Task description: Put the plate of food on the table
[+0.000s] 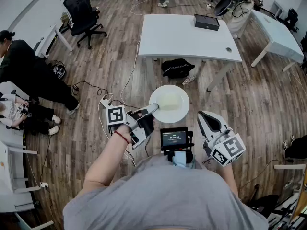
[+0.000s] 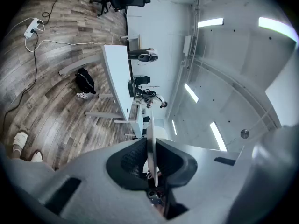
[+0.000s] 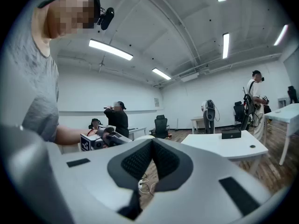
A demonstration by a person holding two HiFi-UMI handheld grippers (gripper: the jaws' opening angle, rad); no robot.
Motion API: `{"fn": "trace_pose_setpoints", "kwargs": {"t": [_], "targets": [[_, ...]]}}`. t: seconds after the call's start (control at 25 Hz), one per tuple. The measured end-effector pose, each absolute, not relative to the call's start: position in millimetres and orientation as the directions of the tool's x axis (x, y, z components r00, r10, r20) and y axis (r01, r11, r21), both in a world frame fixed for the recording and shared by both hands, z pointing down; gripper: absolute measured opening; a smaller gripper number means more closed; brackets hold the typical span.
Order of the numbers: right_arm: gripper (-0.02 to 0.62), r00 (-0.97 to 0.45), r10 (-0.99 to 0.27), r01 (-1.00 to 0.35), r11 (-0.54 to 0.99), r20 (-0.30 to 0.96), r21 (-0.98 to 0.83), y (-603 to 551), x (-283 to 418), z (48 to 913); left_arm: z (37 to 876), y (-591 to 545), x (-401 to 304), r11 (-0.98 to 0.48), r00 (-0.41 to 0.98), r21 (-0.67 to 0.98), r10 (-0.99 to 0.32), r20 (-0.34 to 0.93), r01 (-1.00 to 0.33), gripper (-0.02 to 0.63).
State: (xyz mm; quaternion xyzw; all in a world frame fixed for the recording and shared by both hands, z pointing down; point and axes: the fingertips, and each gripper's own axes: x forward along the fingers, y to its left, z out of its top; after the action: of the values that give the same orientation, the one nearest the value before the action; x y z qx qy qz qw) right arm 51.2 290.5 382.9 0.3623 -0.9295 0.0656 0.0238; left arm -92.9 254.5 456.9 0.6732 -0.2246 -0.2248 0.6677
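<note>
A round white plate (image 1: pixel 169 104) carrying a pale yellowish block of food (image 1: pixel 169 101) hangs in the air over the wooden floor, a little short of the white table (image 1: pixel 177 35). My left gripper (image 1: pixel 152 108) is shut on the plate's near left rim. In the left gripper view the plate (image 2: pixel 151 129) shows edge-on, pinched between the black pads of the left gripper (image 2: pixel 150 146). My right gripper (image 1: pixel 204 116) floats to the right of the plate, apart from it. In its own view the right gripper (image 3: pixel 152 141) is shut and holds nothing.
A black box (image 1: pixel 206 22) lies on the table's far right part. A black bag (image 1: pixel 177 68) sits on the floor under the table. An office chair (image 1: pixel 82 14) stands far left, a person in black (image 1: pixel 29 71) crouches at the left, and another white table (image 1: pixel 276 30) stands at the right.
</note>
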Motion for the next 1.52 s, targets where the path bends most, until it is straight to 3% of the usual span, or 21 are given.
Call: {"fn": "trace_pose_setpoints", "kwargs": {"t": [1.52], "targets": [[0.034, -0.757, -0.651, -0.648, 0.741, 0.046, -0.179, 301.7, 41.9, 385.6, 464.1, 261.6, -96.7, -0.002, 0.803, 1.000, -0.596, -0.002, 0.001, 0.041]]}}
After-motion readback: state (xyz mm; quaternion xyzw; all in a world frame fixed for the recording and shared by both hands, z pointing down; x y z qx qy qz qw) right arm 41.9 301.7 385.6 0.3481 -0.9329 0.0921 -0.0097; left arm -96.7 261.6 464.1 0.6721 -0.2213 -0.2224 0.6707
